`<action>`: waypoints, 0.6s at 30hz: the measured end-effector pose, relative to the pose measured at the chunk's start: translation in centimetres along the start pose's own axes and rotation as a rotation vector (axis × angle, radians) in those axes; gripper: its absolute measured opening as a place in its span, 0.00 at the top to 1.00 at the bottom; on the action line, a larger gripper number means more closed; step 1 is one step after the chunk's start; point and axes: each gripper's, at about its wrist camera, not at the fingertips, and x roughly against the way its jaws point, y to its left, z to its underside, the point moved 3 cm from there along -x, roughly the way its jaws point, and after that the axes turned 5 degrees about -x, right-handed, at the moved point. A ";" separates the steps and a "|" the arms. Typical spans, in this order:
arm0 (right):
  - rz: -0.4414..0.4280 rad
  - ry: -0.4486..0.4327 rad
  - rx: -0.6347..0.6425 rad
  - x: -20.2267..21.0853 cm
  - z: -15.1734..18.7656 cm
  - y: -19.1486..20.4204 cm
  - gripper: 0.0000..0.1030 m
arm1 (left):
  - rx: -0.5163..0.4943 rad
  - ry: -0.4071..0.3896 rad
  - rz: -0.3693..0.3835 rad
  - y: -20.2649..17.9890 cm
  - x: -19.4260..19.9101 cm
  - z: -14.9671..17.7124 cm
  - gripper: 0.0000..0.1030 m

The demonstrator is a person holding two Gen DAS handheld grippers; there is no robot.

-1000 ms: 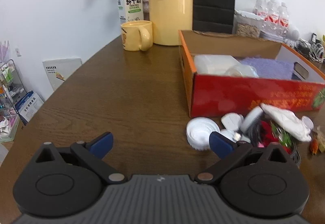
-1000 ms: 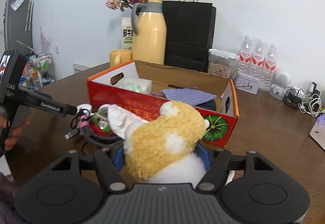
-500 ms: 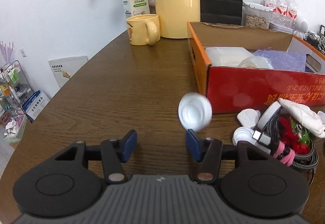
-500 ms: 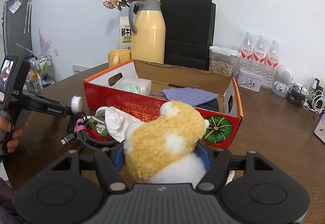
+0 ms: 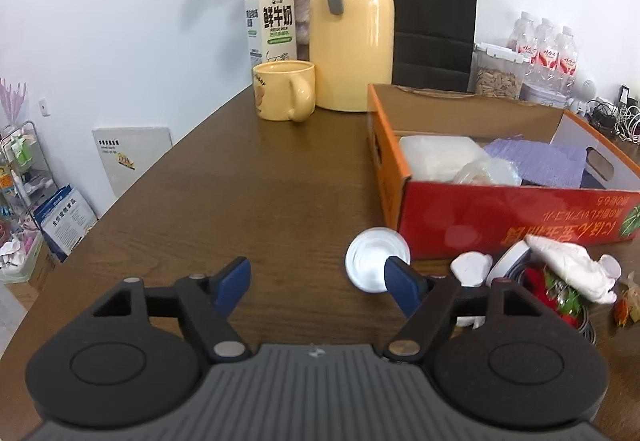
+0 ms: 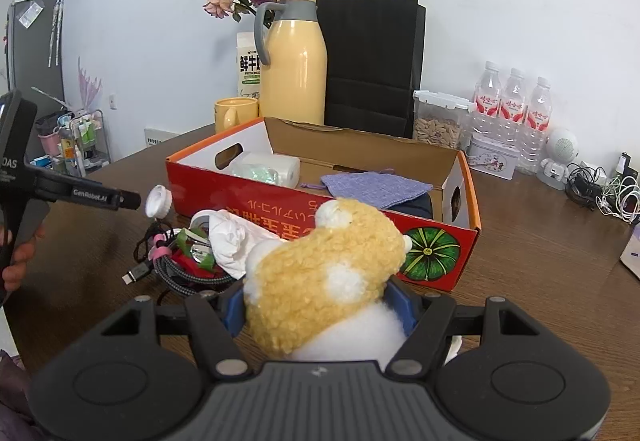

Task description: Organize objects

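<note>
My left gripper [image 5: 316,267] hangs low over the brown table [image 5: 248,201], its jaws opening with nothing between them. A round white lid [image 5: 374,261] stands on edge just past its right fingertip, outside the gap; the right wrist view shows the lid [image 6: 159,201] off the tip of the left gripper [image 6: 120,199]. My right gripper [image 6: 318,303] is shut on a yellow and white plush toy [image 6: 332,273]. Ahead stands the red and orange cardboard box [image 6: 280,201], holding a white packet [image 5: 436,157] and a purple cloth [image 6: 372,187].
A heap of braided cable [image 6: 176,273], a white cloth [image 5: 568,269] and small white caps [image 5: 470,267] lies by the box front. A yellow mug [image 5: 284,95], yellow thermos [image 5: 352,33], milk carton [image 5: 272,25], black bag [image 6: 372,61] and water bottles [image 6: 512,101] line the back. A hand [image 6: 18,261] holds the left gripper.
The left jaws narrowed, then widened again. The white lid went from lying flat by the cable heap to standing on edge by the right fingertip. The right gripper and plush toy kept still.
</note>
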 end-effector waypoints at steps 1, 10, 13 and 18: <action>0.000 0.000 -0.001 0.0 0.0 0.0 0.34 | 0.001 -0.001 -0.002 -0.1 -0.2 -0.1 0.26; 0.000 0.006 -0.006 -0.2 0.2 -0.1 0.34 | 0.000 0.043 -0.053 0.2 -2.2 0.2 0.61; -0.003 0.008 -0.007 -0.3 0.3 -0.1 0.34 | -0.030 0.076 -0.035 0.2 -2.6 1.0 0.72; -0.003 0.011 -0.009 -0.4 0.3 -0.1 0.34 | -0.057 0.079 0.041 -0.4 -1.1 1.9 0.72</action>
